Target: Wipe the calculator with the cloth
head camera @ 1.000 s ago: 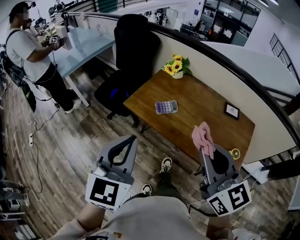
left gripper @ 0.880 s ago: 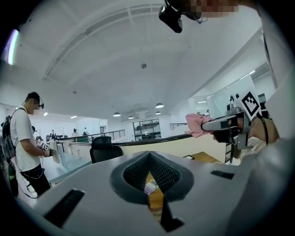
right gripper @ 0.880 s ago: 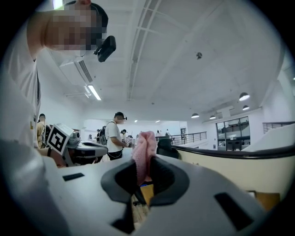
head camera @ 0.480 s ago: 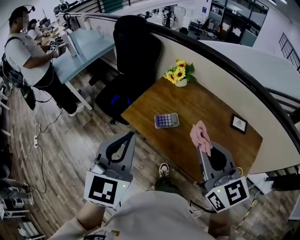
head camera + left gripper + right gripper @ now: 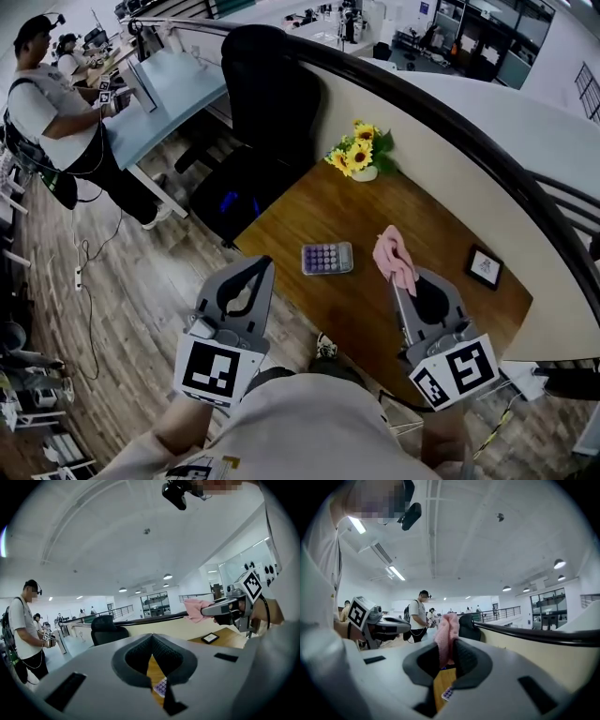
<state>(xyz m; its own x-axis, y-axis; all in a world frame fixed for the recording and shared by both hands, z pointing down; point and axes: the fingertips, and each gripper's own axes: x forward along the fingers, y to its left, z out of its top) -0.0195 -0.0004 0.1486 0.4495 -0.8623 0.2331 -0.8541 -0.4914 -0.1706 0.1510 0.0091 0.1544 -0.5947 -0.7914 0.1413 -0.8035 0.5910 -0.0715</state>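
On wood desk: calculator, sunflowers; R hand-held gripper grips cloth, L hand-held gripper clenched.

Left tool and right tool closer to the desk, cloth nearer the calculator.

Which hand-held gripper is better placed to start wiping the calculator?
Right. The right hand-held gripper is shut on the pink cloth above the desk, near the calculator; the left hand-held gripper is shut and empty.
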